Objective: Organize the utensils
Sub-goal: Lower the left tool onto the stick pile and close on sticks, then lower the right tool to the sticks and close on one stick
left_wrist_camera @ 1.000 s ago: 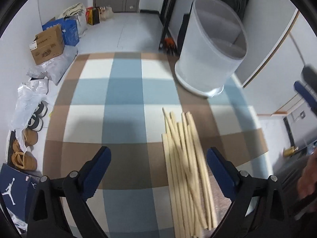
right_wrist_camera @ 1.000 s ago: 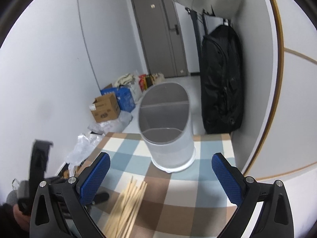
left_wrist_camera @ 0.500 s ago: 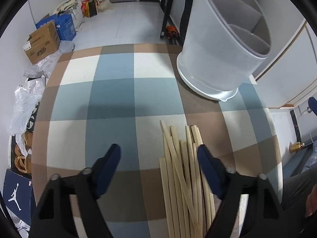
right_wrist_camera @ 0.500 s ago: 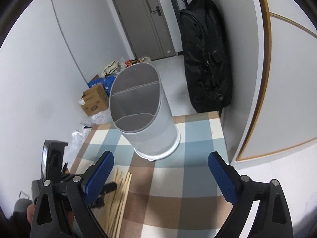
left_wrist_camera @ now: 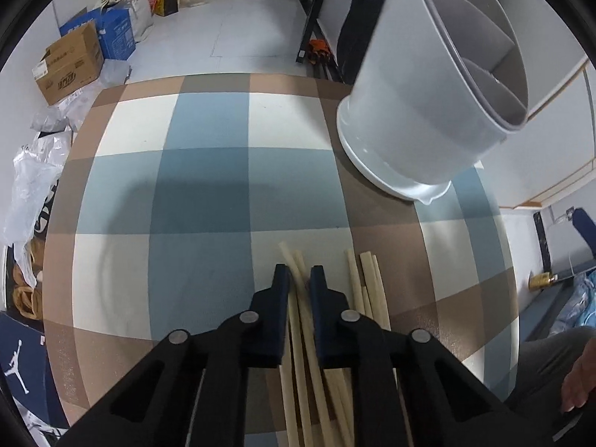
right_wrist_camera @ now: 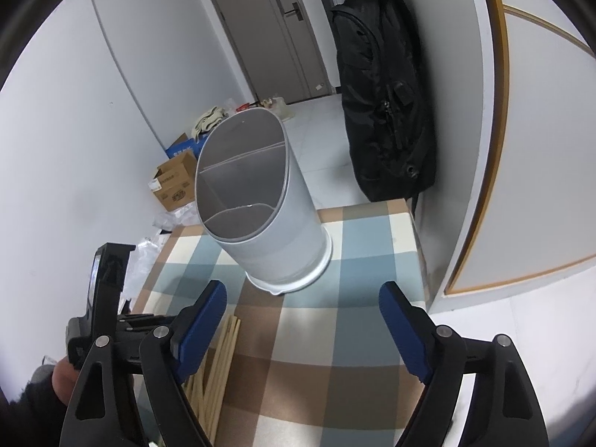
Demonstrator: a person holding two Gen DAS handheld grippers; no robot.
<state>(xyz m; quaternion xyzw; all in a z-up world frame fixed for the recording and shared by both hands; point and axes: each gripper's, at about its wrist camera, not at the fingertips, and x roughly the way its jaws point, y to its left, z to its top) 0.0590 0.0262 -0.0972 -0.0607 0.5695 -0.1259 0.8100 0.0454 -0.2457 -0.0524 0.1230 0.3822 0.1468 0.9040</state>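
The wooden chopsticks (left_wrist_camera: pixel 367 287) lie in a loose bundle at the lower centre of the left wrist view, on the checked worktop (left_wrist_camera: pixel 208 186). The left gripper (left_wrist_camera: pixel 298 279) points forward and down, its jaws closed on two of them (tips poking past). The right gripper (right_wrist_camera: pixel 301 305) hangs spread wide, facing the white divided utensil holder (right_wrist_camera: pixel 268 231). A Jordan logo box (left_wrist_camera: pixel 18 357) sits lower left.

The near ends of the wooden chopsticks (left_wrist_camera: pixel 298 335) run under the left gripper (left_wrist_camera: pixel 298 279) and off the bottom edge of the left wrist view, so their count cannot be told. In the right wrist view the right gripper's left finger (right_wrist_camera: pixel 201 320) covers part of the bundle. The utensil holder's (left_wrist_camera: pixel 432 85) top is cut off by the frame, and print on the cardboard box (left_wrist_camera: pixel 70 63) is too small to read.
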